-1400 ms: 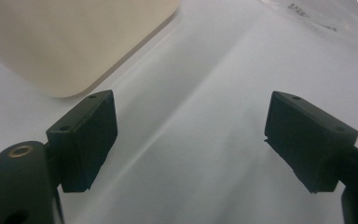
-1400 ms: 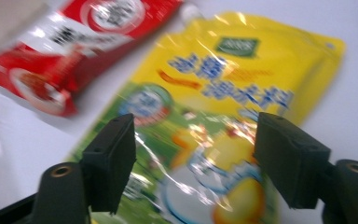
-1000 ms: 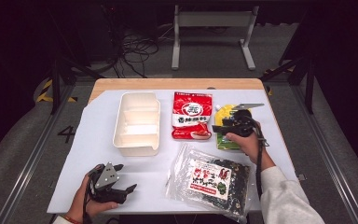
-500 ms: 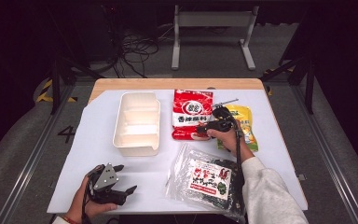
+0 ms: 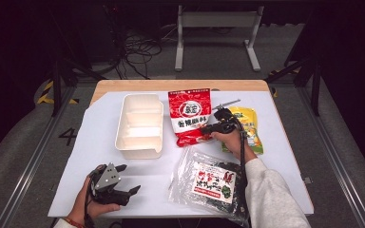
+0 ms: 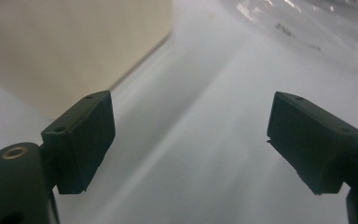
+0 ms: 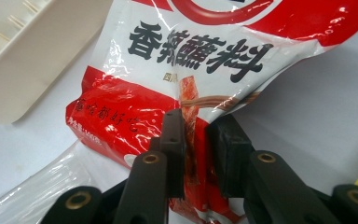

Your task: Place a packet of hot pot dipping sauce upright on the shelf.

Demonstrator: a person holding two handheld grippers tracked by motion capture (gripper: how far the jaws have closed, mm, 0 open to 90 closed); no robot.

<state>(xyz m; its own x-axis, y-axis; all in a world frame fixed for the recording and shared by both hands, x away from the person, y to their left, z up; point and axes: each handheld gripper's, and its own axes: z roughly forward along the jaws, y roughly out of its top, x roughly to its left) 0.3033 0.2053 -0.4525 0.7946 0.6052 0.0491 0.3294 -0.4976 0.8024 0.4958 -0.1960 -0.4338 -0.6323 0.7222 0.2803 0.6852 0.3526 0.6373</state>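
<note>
So the right gripper (image 5: 208,131) had just been closing its fingers (image 7: 175,140), and they pinched the bottom edge of the red sauce packet (image 5: 189,115), which lay on the surface (image 5: 95,137) at about 3 o'clock of the white tray (image 5: 140,124). Meanwhile the left gripper (image 5: 123,183) sat at about 7 o'clock, fingers (image 6: 81,140) spread, nothing between them.
</note>
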